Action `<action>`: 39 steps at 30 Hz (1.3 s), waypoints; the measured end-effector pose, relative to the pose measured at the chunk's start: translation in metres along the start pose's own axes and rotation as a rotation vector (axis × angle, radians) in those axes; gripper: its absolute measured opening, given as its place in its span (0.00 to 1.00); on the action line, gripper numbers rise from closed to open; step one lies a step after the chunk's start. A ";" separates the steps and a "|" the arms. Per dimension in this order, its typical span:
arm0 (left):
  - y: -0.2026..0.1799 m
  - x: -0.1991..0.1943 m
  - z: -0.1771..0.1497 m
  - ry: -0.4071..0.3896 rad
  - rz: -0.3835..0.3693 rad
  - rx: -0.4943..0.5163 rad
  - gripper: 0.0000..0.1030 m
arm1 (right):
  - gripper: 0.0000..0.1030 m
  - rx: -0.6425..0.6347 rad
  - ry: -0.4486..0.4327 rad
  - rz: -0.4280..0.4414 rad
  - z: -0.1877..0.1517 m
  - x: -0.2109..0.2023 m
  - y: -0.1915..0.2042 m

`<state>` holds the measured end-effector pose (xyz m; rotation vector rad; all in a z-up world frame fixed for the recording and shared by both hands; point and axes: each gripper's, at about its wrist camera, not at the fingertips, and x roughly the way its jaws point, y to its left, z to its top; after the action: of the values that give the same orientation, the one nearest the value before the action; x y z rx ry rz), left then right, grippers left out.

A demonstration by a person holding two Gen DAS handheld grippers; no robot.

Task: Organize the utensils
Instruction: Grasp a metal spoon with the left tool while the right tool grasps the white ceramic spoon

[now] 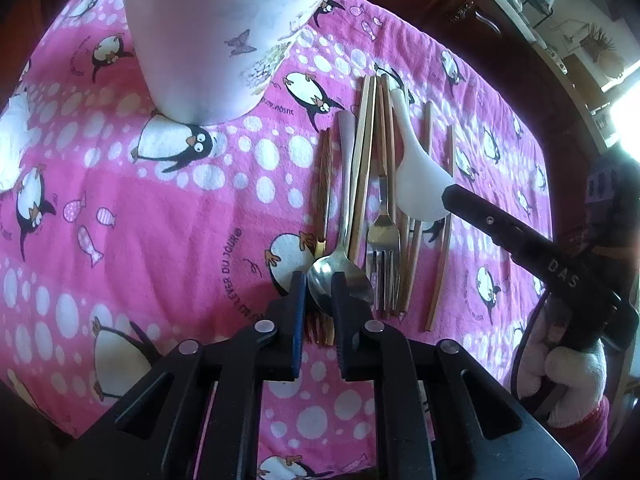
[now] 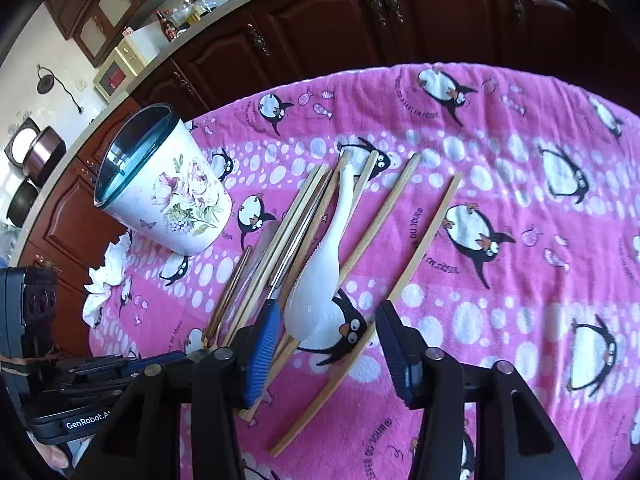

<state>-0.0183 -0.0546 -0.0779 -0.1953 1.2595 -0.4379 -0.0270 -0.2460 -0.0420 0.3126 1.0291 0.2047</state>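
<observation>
The left tongs (image 1: 316, 284) stand narrowed around the bowl of a steel spoon (image 1: 340, 280), one finger on each side of it and seemingly touching, a grip that looks meant to lift the spoon clear of the pile; whether it is already off the cloth cannot be told. Just under and to the left of those fingers lie the tines of a copper-toned fork (image 1: 320, 330), and just right of them a steel fork (image 1: 383, 240) points back toward the camera. The right tongs (image 2: 326, 340) hang wide open over the bowl end of a white plastic rice paddle (image 2: 320, 280), the blue-ribbed pads straddling it without touching, likely lined up to take it next. Bamboo chopsticks (image 2: 378, 236) fan out beneath and beside the paddle, loose and unsorted, all resting on a pink penguin-print cloth (image 2: 500, 184) that covers the table. Beyond the left tongs and to their left stands the floral cup (image 2: 168, 184) with its teal rim, open and seemingly empty, the probable destination for the utensils. Crumpled white tissue (image 2: 106, 280) lies near its base. The cloth carries repeated lettering ending "DU JOUR"; the left handset reads "GenRobot.AI", and the right tongs' arm shows "DAS" in the left view.
</observation>
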 end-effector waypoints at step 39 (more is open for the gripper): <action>0.033 -0.003 -0.003 0.021 -0.044 -0.195 0.09 | 0.05 0.195 -0.005 0.223 0.002 0.027 -0.015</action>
<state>-0.0145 -0.0230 -0.0889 -0.3851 1.3208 -0.3551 -0.0115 -0.2518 -0.0682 0.6055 1.0108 0.3052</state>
